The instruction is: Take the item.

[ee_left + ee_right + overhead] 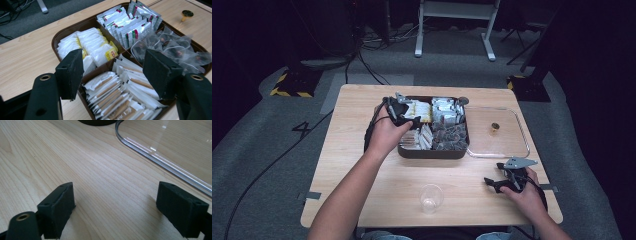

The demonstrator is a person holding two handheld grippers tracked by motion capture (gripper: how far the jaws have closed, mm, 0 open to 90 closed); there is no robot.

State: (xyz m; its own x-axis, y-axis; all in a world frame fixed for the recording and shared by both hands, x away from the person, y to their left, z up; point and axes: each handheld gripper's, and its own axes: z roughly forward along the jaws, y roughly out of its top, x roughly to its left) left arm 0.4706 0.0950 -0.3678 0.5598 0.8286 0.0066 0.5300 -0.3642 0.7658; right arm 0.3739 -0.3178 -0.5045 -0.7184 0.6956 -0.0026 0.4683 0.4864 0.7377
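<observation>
Hovering over the near-left part of the brown tray [432, 152], the left gripper [113, 72] has its fingers [71, 72] spread wide with nothing between them, so the step in hand looks like the reach for a packet rather than a lift. In the left gripper view the gap between the fingers sits above the divider where the yellow-tagged tea bags [92, 45] in the far-left compartment meet the white sachets [117, 95] with brown stripes in the near one; I cannot tell which of the two is the target. Farther right in the tray lie the silver packets [130, 27] with red and green print and the clear pouches [172, 47]. My guess is that the next move calls for settling over one compartment, lowering until the fingers straddle a single packet's edge, and closing gently so that the neighbours are not dragged out with it. A clear plastic cup [431, 198] stands upright on the desk [357, 120] near the person, a likely place for whatever is picked. Right of the tray lies the clear lid [512, 150], flat, with its small gold knob [495, 127]. At the near right, the right gripper [116, 202] rests low over bare wood, just beside the lid's rim, its fingers also wide apart and holding nothing.
</observation>
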